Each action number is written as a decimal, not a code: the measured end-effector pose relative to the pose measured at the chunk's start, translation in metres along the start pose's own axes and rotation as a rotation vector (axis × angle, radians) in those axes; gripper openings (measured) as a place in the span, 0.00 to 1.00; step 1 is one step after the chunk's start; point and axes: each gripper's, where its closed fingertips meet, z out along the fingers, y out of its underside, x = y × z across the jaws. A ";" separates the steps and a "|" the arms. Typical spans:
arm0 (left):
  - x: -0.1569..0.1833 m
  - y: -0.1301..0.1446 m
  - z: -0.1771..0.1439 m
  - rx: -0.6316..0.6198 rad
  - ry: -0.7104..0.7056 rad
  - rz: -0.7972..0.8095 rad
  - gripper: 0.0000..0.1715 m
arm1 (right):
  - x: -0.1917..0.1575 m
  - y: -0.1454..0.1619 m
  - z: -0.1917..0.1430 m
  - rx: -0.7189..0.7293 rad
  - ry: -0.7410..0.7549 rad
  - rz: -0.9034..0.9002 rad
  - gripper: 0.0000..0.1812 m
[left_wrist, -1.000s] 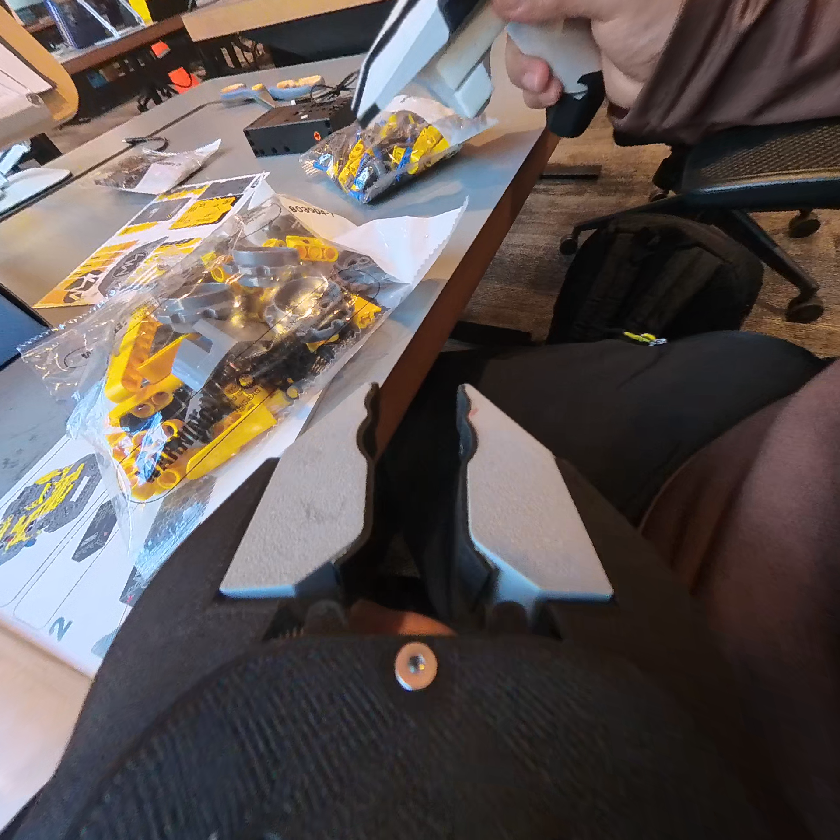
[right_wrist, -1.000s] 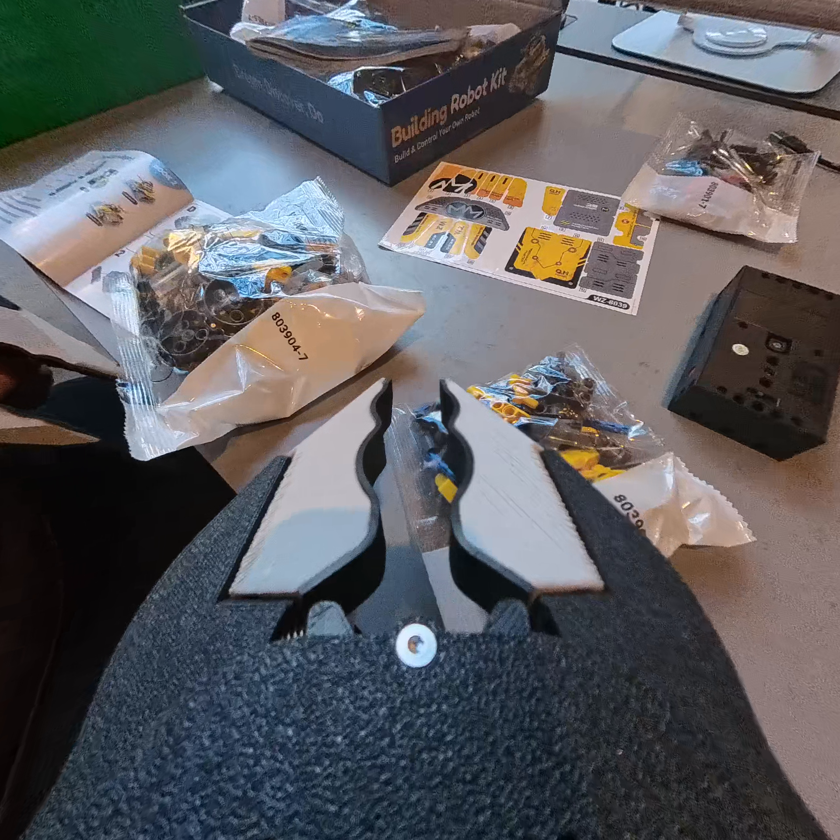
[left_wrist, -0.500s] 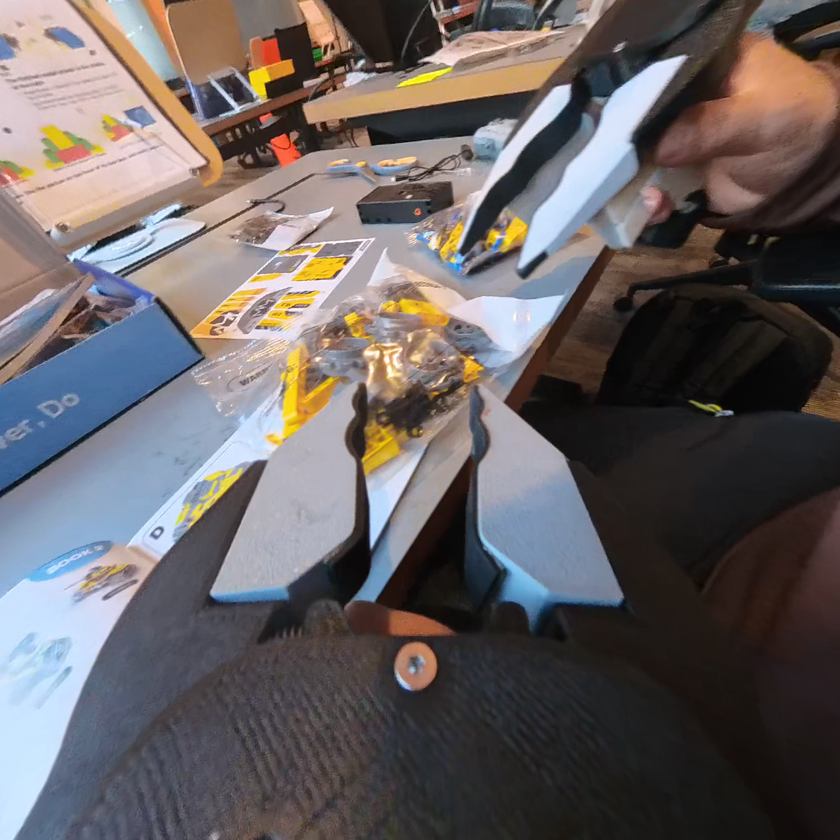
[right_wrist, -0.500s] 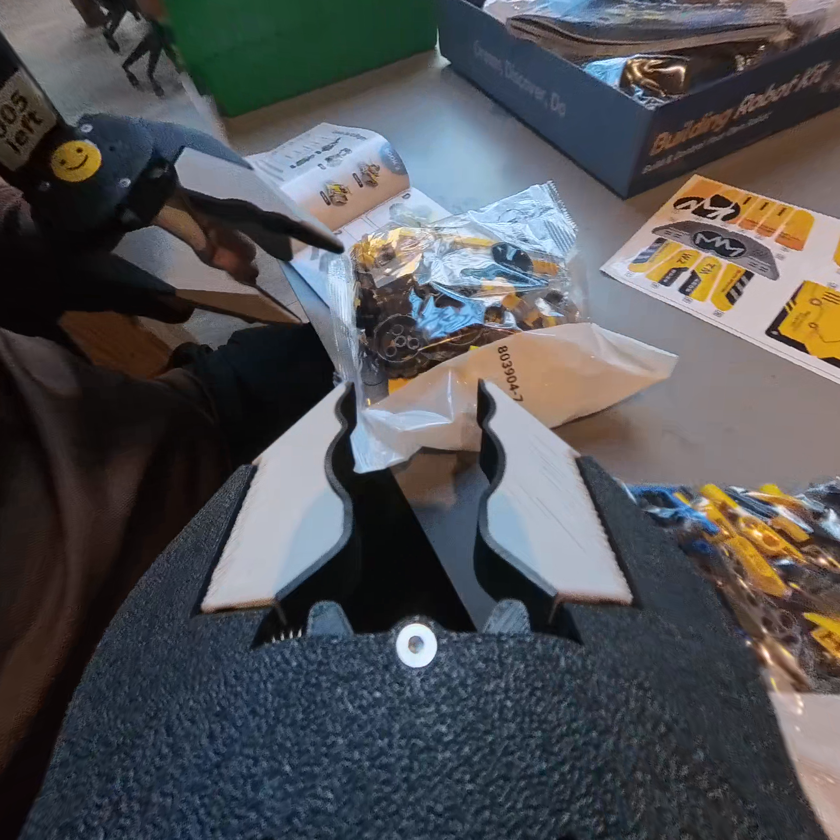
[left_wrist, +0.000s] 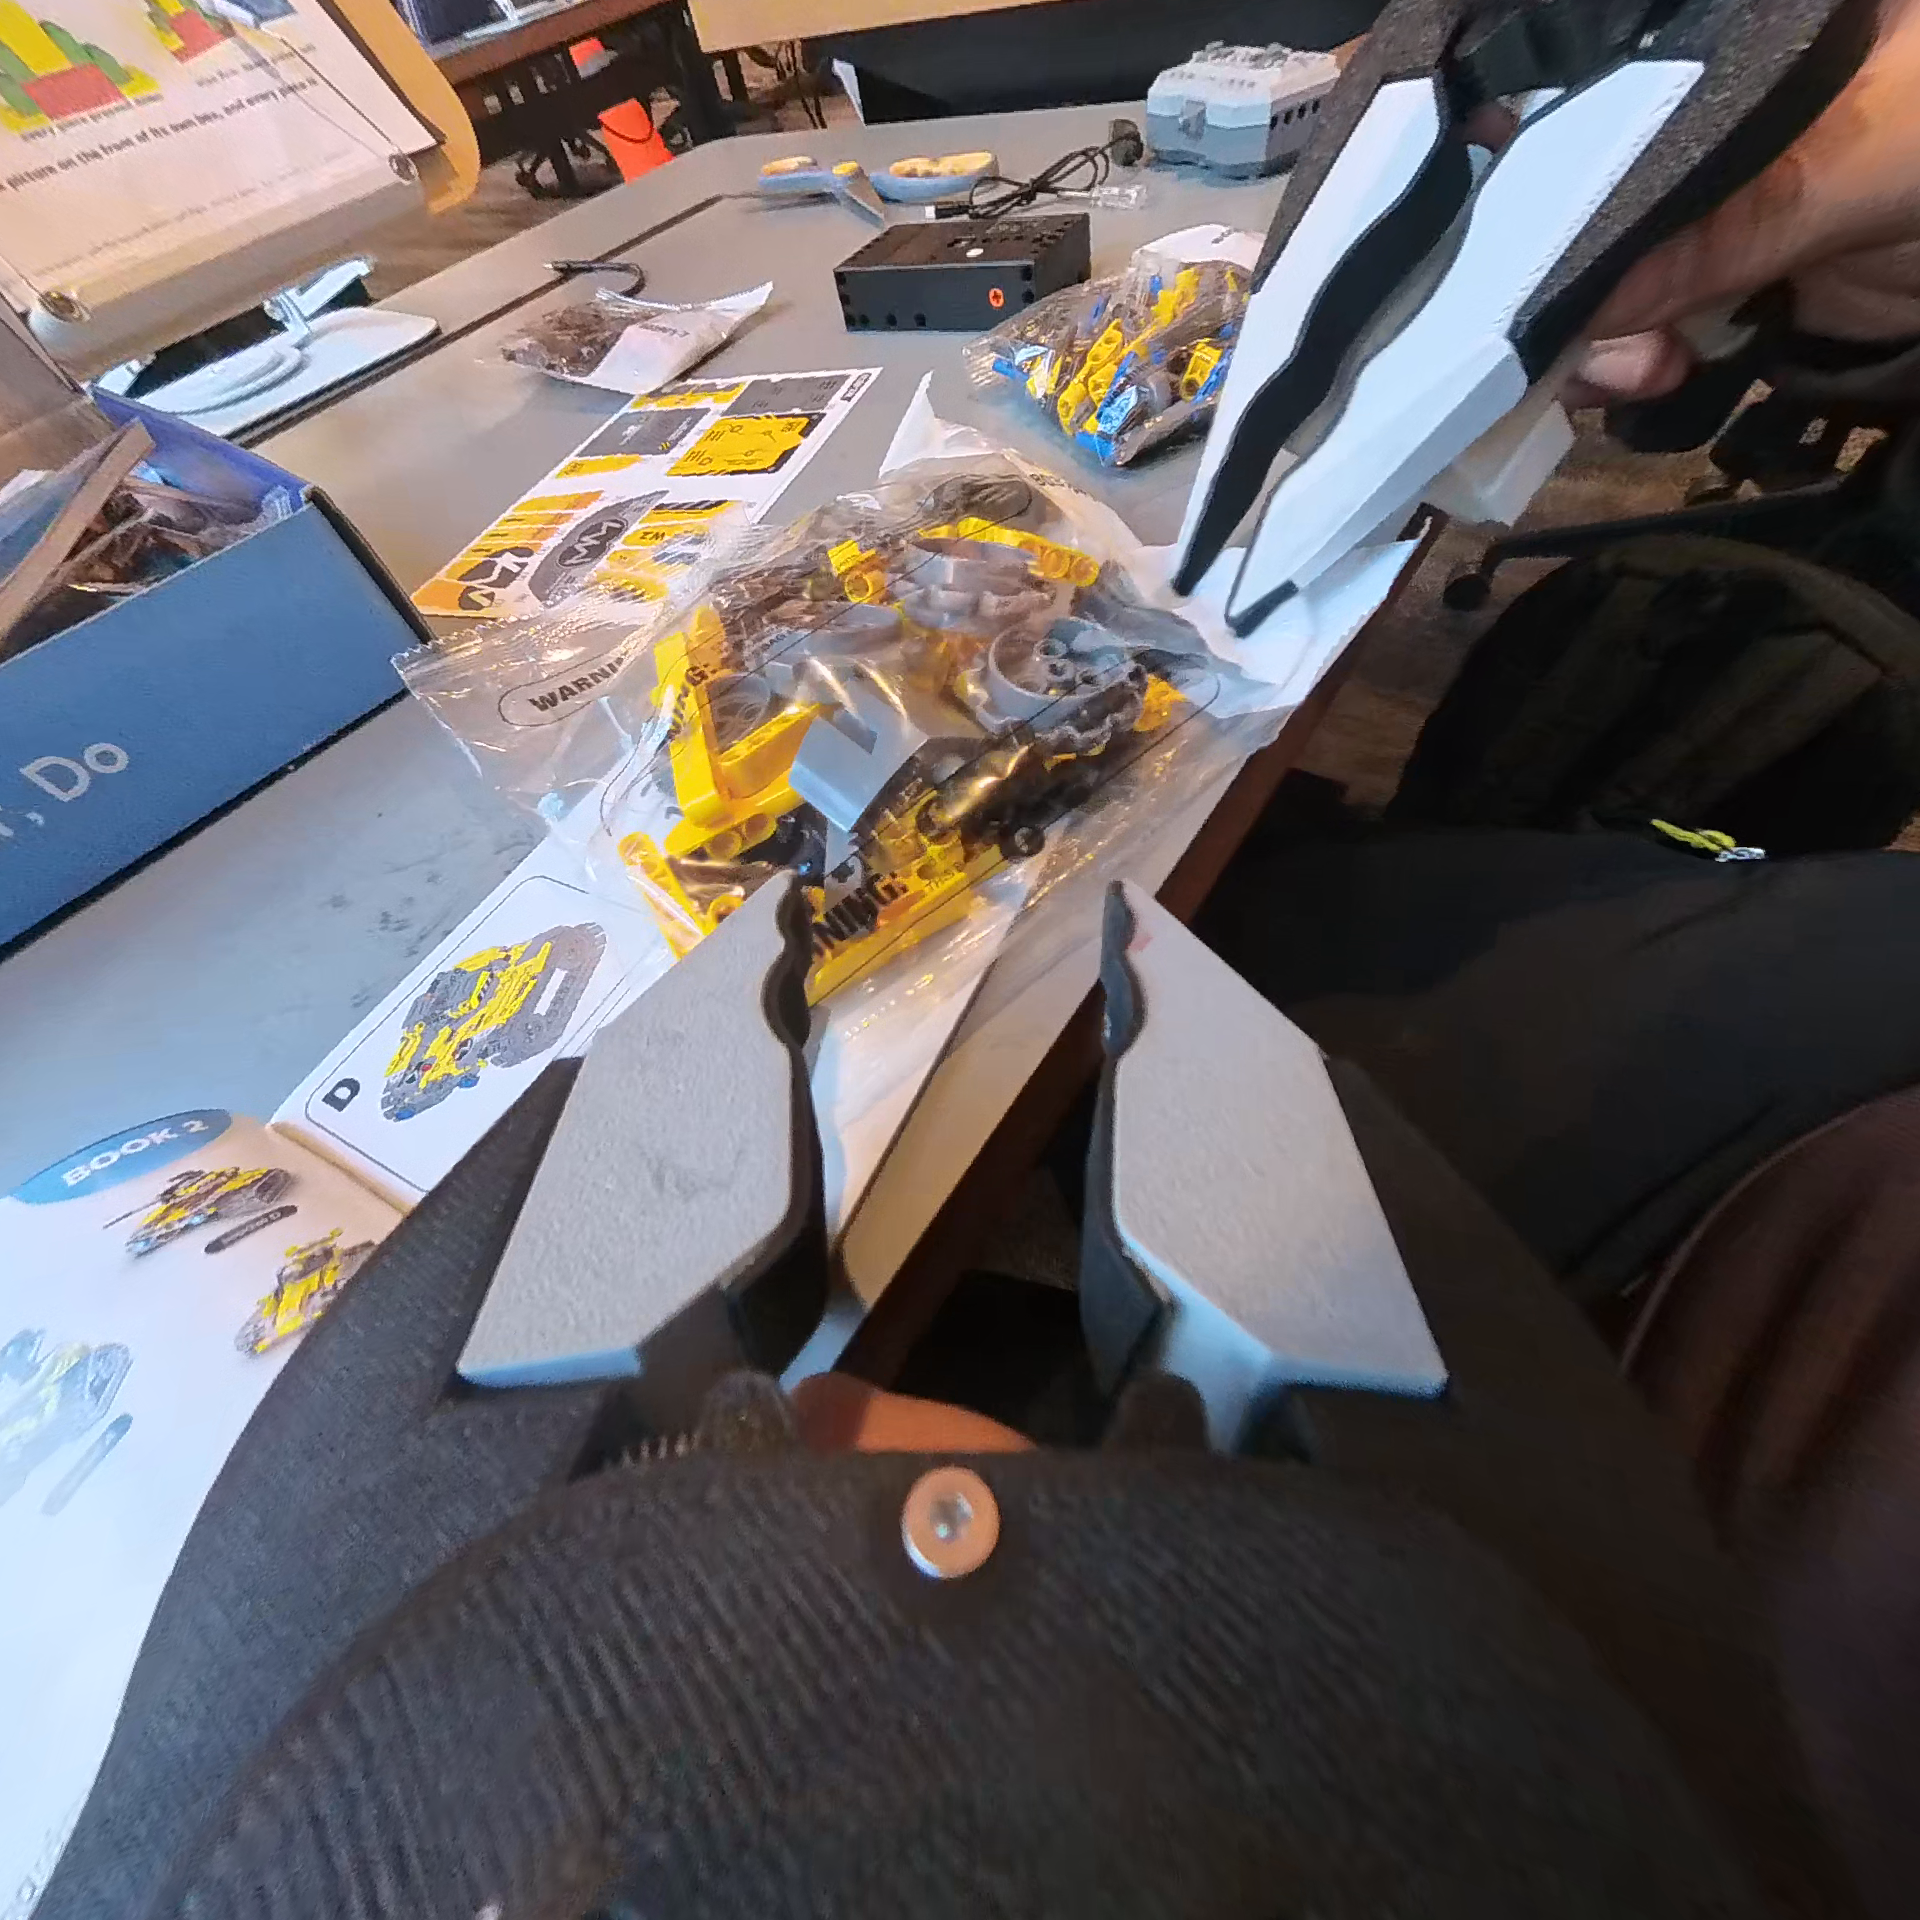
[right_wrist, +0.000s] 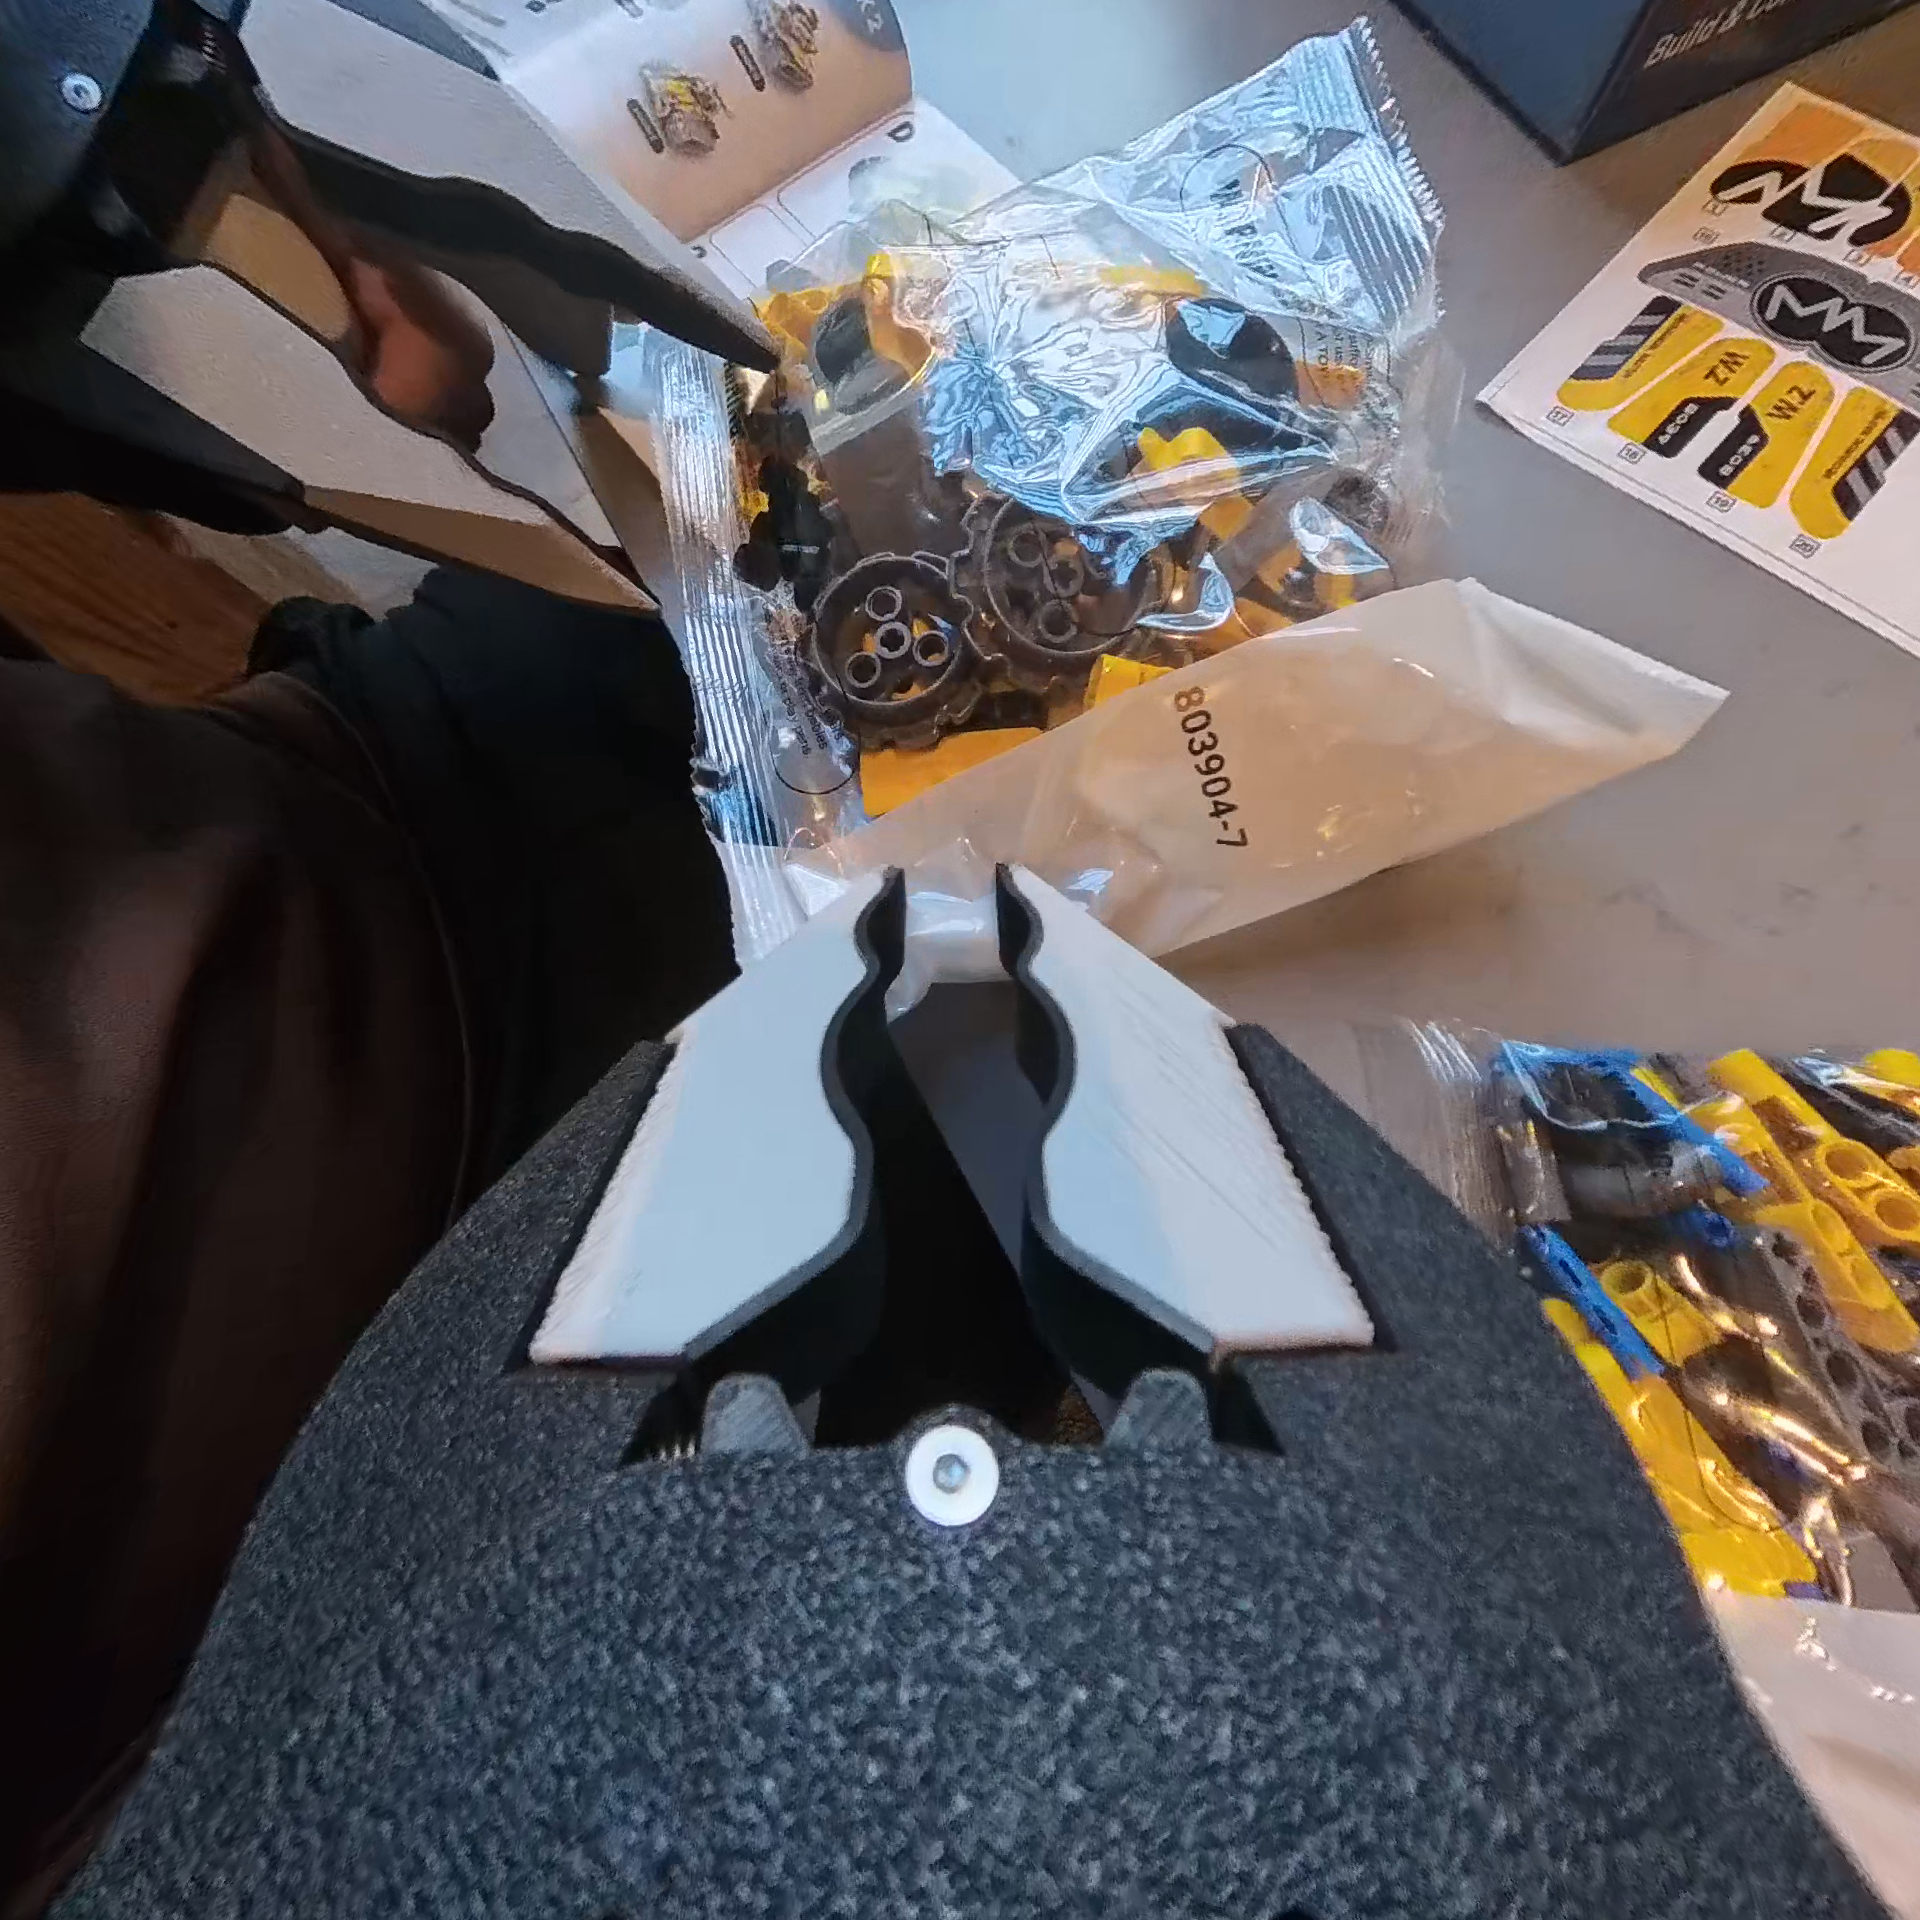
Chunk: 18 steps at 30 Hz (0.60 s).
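A clear bag of yellow, grey and black building parts (left_wrist: 883, 707) lies at the table's near edge; it also shows in the right wrist view (right_wrist: 1091, 468). My left gripper (left_wrist: 948, 914) is open, its tips at the bag's near clear end; it shows again in the right wrist view (right_wrist: 717, 478), straddling the bag's crimped seam. My right gripper (right_wrist: 945, 883) is open by a narrow gap, with the bag's white end (right_wrist: 1299, 790) between its tips. In the left wrist view the right gripper (left_wrist: 1216, 603) points down onto that white end.
A smaller bag of yellow and blue parts (left_wrist: 1122, 353) (right_wrist: 1714, 1299) lies to the right. A sticker sheet (left_wrist: 665, 468), blue box (left_wrist: 156, 707), black block (left_wrist: 966, 270) and booklet (left_wrist: 208, 1247) sit around. The table edge (left_wrist: 1226, 831) borders a person's lap and a backpack (left_wrist: 1662, 707).
My left gripper rose from below the table edge to the bag's near end and opened wider. My right gripper left the smaller bag, opened, reached the big bag's white end and narrowed.
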 end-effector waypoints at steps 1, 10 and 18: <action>0.000 0.000 -0.001 0.003 0.000 -0.002 0.31 | 0.000 0.000 0.000 0.000 0.001 0.002 0.09; 0.002 -0.001 -0.001 0.015 -0.019 0.001 0.32 | 0.002 0.003 -0.003 0.010 0.009 -0.019 0.09; 0.009 0.000 -0.002 0.032 -0.009 0.001 0.31 | 0.002 -0.004 -0.009 0.054 0.059 -0.087 0.12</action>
